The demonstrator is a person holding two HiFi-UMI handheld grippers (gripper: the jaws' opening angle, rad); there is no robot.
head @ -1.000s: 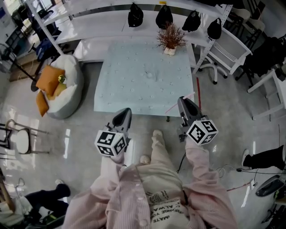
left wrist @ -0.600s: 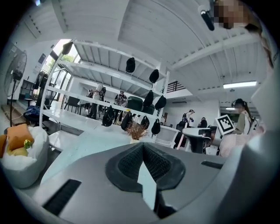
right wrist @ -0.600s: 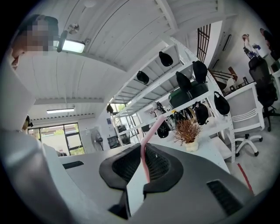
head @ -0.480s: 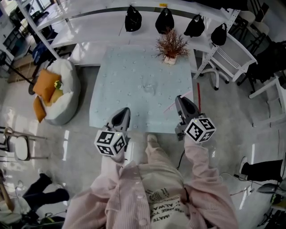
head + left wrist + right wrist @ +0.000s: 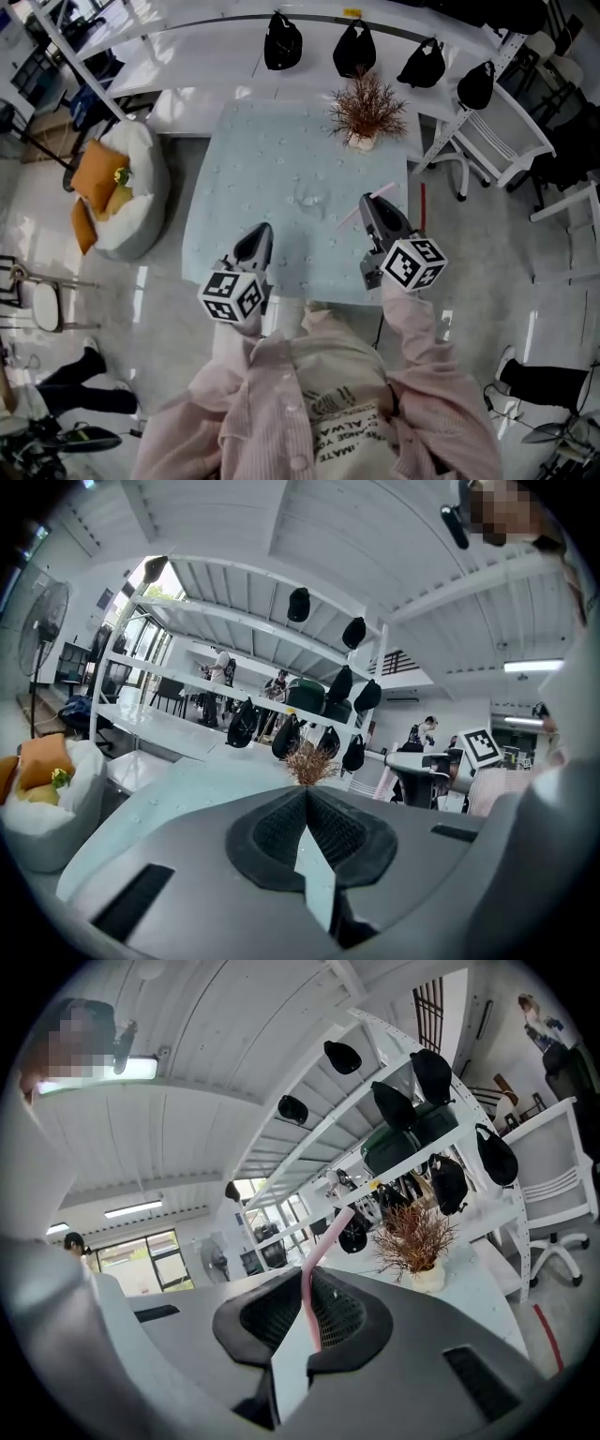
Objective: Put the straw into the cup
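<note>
A clear plastic cup (image 5: 309, 198) stands near the middle of the pale blue table (image 5: 246, 161); it is faint in the head view. My right gripper (image 5: 373, 208) hangs over the table's near right part, right of the cup, shut on a pink straw (image 5: 348, 217). In the right gripper view the straw (image 5: 322, 1244) stands up between the pads of the right gripper (image 5: 309, 1283) and bends at its top. My left gripper (image 5: 257, 236) is over the table's near edge, nearer me than the cup; in its own view the left gripper (image 5: 306, 797) is shut and holds nothing.
A dry reddish plant in a white pot (image 5: 367, 112) stands at the table's far right. A white shelf with black caps (image 5: 283, 41) runs behind. A beanbag with orange cushions (image 5: 120, 184) lies left, a white chair (image 5: 495, 142) right.
The person has walked up to the table. Both grippers went forward and now hang over its near edge, the straw still in the right one.
</note>
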